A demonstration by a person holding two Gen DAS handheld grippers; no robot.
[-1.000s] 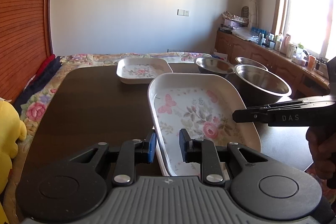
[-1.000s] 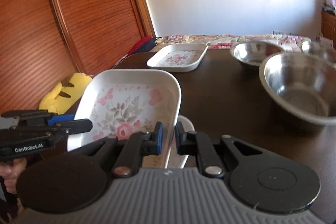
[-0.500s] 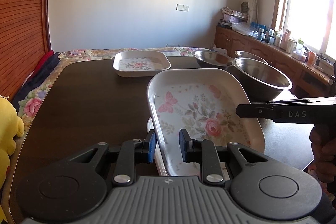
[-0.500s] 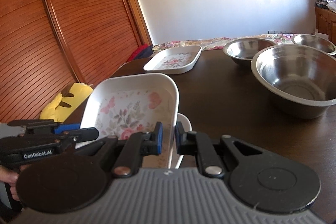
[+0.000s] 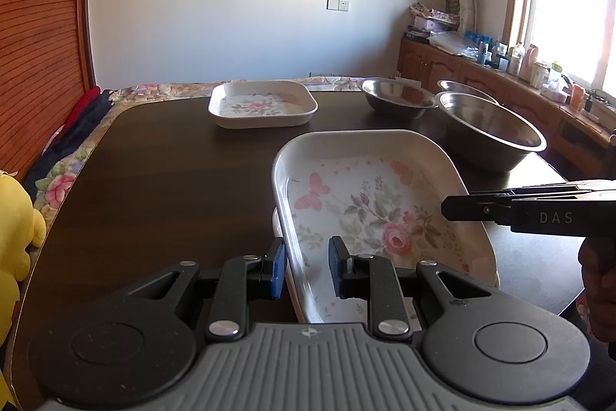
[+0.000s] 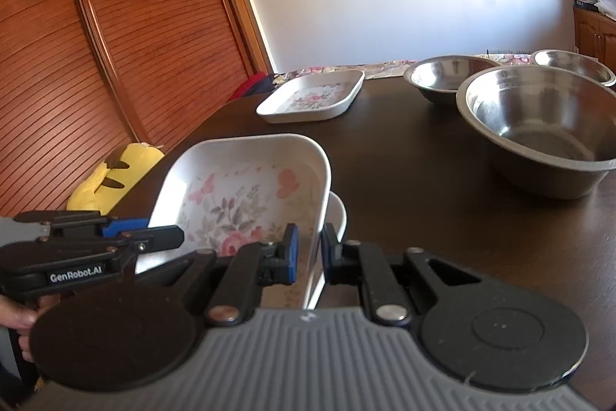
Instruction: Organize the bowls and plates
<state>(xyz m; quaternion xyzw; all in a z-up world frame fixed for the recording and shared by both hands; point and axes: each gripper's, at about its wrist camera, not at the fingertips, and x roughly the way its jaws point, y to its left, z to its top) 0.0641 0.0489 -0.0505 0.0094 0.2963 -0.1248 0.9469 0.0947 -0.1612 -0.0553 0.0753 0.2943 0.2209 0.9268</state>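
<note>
Floral tray (image 5: 369,203), a glossy white rectangular dish with rounded corners, a raised rim and a printed base of pink roses and butterflies, is held above the near part of the dark, smooth wooden counter (image 5: 161,180). Its long axis runs away from the cameras toward the far wall, and it tilts, the far end higher. The left hand-held gripper (image 5: 306,266) pinches the tray's near left rim between its blue-faced pads, and the right hand-held gripper (image 6: 307,255) is pressed nearly together on the thin right rim. Just beneath the tray, a second white rim (image 6: 338,214) of like shape peeks out; whether the two touch cannot be told. A smaller floral tray (image 5: 261,104) of the same glazed look lies flat at the far side of the counter. To its right stand three round stainless-steel bowls: a large one (image 6: 539,126) nearest, a medium one (image 6: 448,76) behind it, and a third (image 6: 573,64) at the far right edge. A yellow plush toy (image 6: 115,176) rests off the counter's left side, near the ribbed wooden door (image 6: 96,45).
</note>
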